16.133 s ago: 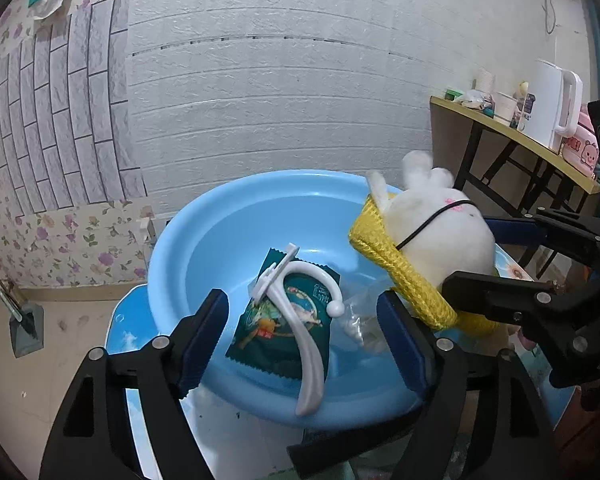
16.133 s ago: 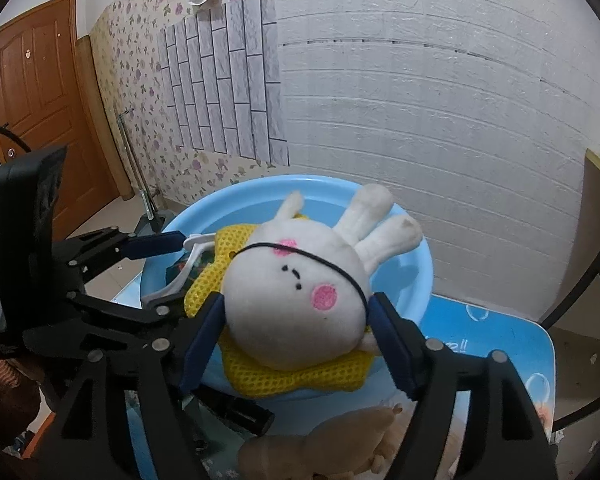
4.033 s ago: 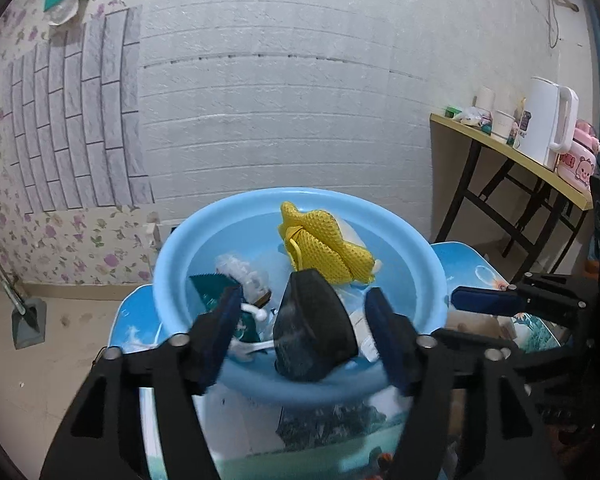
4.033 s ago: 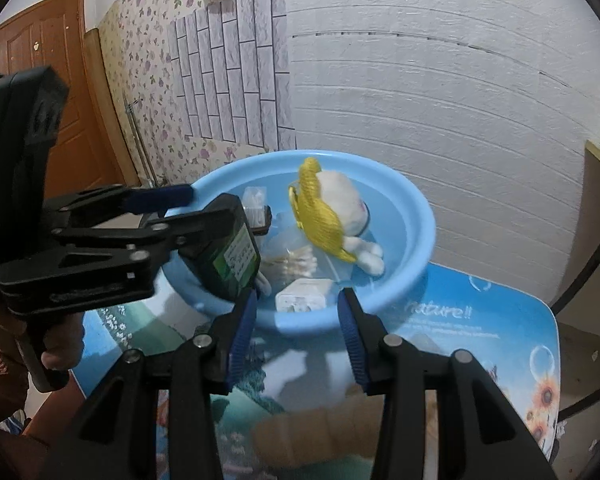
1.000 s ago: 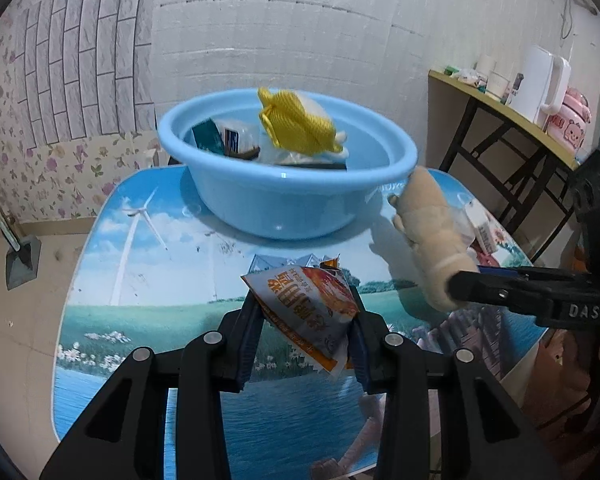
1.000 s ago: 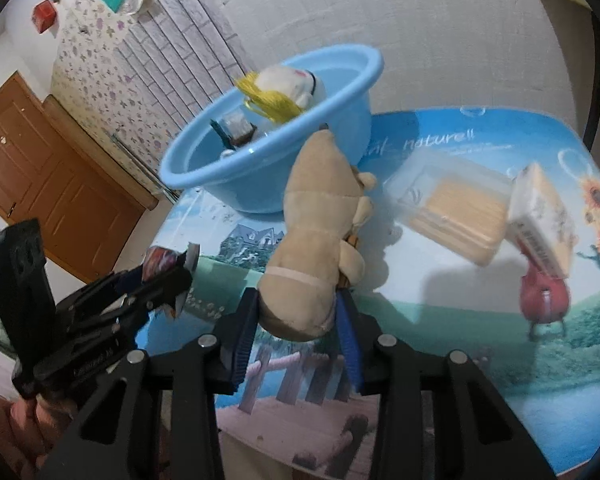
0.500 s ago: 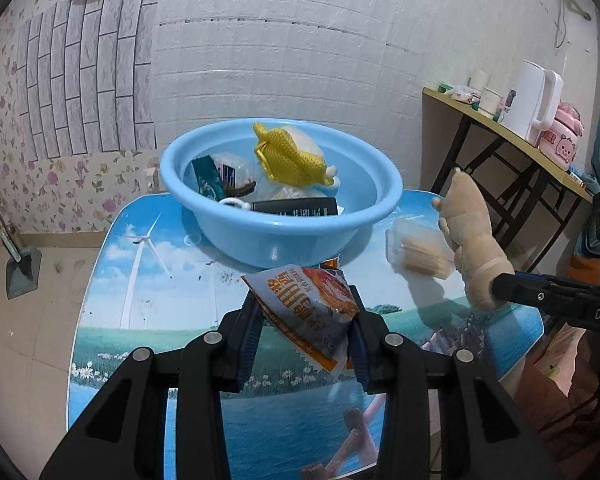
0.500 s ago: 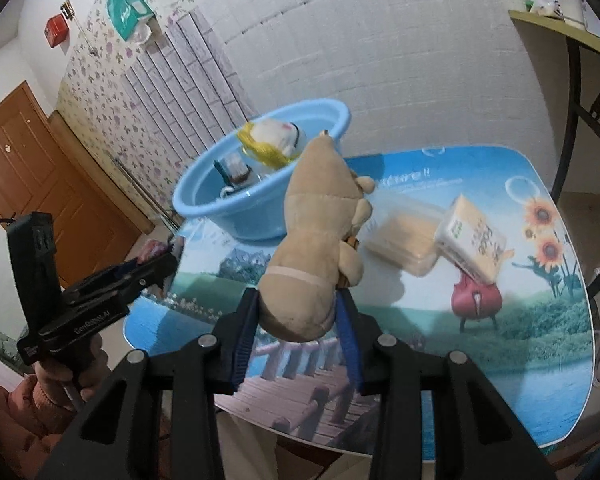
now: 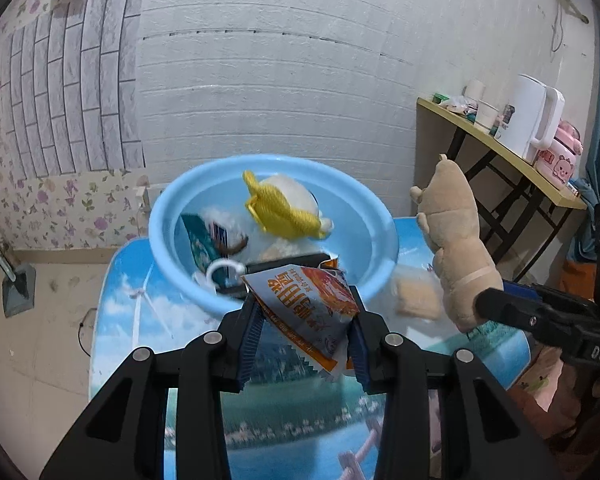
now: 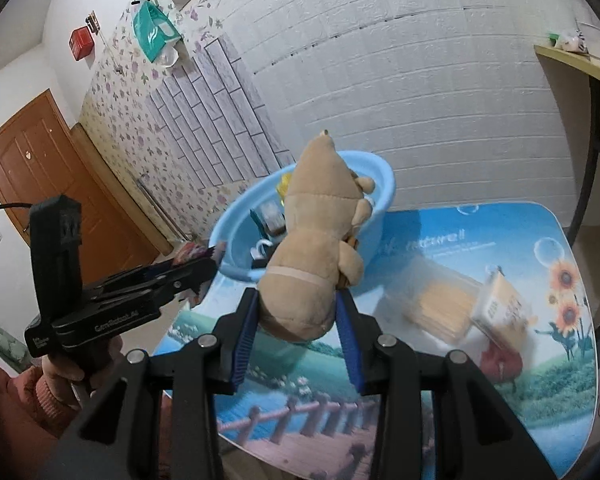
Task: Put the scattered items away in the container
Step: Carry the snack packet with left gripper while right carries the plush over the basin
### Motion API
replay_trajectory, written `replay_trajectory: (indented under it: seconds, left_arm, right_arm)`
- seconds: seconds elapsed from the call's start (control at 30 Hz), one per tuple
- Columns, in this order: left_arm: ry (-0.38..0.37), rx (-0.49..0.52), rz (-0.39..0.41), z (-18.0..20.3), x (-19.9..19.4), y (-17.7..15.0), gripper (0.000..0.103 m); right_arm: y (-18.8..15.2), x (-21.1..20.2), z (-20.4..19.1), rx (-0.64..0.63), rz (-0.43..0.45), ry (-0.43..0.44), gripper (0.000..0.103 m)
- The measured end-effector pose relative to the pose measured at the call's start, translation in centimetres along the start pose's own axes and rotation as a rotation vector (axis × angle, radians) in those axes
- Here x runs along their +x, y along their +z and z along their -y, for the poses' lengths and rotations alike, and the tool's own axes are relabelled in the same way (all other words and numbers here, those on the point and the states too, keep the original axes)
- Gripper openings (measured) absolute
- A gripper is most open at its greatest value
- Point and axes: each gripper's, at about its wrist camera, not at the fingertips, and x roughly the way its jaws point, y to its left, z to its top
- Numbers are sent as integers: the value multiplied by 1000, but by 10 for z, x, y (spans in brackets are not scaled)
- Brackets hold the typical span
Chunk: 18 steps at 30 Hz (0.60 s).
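Observation:
My left gripper (image 9: 304, 344) is shut on an orange and white snack packet (image 9: 306, 306), held above the table just in front of the blue basin (image 9: 376, 236). The basin holds a white plush rabbit with a yellow net (image 9: 280, 208), a green packet, a white hook and a black item. My right gripper (image 10: 296, 338) is shut on a tan plush bear (image 10: 316, 248), held upright in the air right of the basin (image 10: 384, 196). The bear also shows in the left wrist view (image 9: 456, 248), and the left gripper shows in the right wrist view (image 10: 204, 268).
A clear box of tan sticks (image 10: 440, 300) and a small carton (image 10: 504, 312) lie on the picture-printed table (image 10: 500, 392) right of the basin. A side shelf with a white kettle (image 9: 532, 124) stands at the right. A brown door (image 10: 60, 176) is at the left.
Both grippers have risen and moved closer to the basin, each keeping its item. The bear now stands higher, level with the basin's rim.

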Motion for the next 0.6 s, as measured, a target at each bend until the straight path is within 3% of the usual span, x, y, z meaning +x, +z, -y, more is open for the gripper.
replay_trajectory:
  seconds: [0.3,0.6]
  left_arm:
    - [-5,11,10,-1,14,26,38]
    - [18,7,-17,-14,33,25,38]
  right_arm:
    - [28,18,-13,-50,-7,19,38]
    - [35,47,-19,-80,-43,10,38]
